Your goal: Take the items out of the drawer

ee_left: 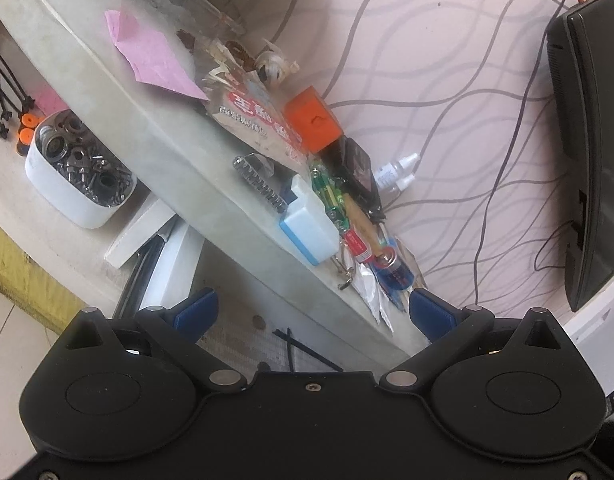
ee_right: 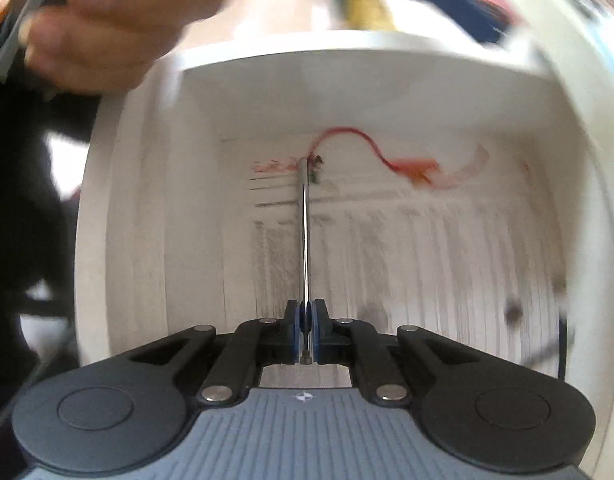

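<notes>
Right tongs: we see the blue pads pressed together on a thin metal rod, which sticks straight out ahead of them into the drawer.
Rod: we cannot make out what tool it is; its far end sits near the drawer's back wall, and the view is blurred.
Drawer: white, open, seen from above; we see its lined bottom streaked with grey marks.
Red wire: it lies at the far end of the drawer, with an orange blur just beside it.
Hand: we see a person's hand at the upper left, above the drawer's corner, holding a grey edge.
Left tongs: we see the blue fingers spread wide apart with nothing between them.
Table: a pale slab ahead of the left tongs, carrying a pink paper, an orange box, a white and blue bottle and a battery.
White tub: it sits on the shelf below the table, filled with nuts and bolts.
Black monitor: it stands at the right, well apart from the clutter.
</notes>
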Available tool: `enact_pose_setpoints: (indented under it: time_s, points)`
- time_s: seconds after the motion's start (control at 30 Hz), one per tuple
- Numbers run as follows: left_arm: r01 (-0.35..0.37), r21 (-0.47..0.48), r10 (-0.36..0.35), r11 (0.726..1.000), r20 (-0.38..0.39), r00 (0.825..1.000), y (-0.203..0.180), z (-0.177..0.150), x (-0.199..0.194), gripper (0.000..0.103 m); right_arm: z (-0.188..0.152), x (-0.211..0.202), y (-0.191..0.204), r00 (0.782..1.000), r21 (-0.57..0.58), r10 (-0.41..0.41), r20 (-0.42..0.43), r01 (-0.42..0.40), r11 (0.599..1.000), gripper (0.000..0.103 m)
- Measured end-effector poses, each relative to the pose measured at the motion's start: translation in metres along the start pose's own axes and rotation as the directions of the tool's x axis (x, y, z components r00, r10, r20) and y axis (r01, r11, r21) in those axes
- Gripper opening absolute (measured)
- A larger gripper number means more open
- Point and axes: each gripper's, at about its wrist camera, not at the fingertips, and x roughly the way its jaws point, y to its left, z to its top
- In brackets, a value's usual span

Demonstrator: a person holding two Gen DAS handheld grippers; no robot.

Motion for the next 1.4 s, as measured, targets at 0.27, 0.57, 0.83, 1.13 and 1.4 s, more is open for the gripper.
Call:
enact_pose_setpoints:
  time_s: [0.27,0.57,0.83,1.13,1.4]
  points:
    - [-0.014,0.01,0.014,1.0,-0.005,1.0,-0.003,-0.001,0.0,0.103,-0.042,-0.064,0.011,0.974,0.451,-0.051,0.22,-0.056,0.891,0.007]
    - [-0.062,0.046,0.063,0.997,-0.007,0.998,-0.008,-0.004,0.002,0.103,-0.088,-0.135,-0.008,0.908,0.653,-0.225,0.353,-0.067,0.754,0.001]
    - [-0.089,0.075,0.089,0.993,0.005,0.996,-0.014,-0.007,0.002,0.103,-0.049,-0.062,-0.002,0.982,0.381,-0.116,0.146,0.052,0.923,0.039]
    - [-0.134,0.106,0.135,0.985,-0.004,0.991,-0.017,-0.008,0.006,0.103,0.002,-0.028,0.0,0.993,0.164,-0.051,-0.103,0.067,0.984,0.014]
    - [-0.247,0.218,0.261,0.944,-0.04,0.965,-0.032,-0.012,0.02,0.103,0.008,-0.024,0.022,0.978,0.144,-0.127,-0.166,0.152,0.978,0.008]
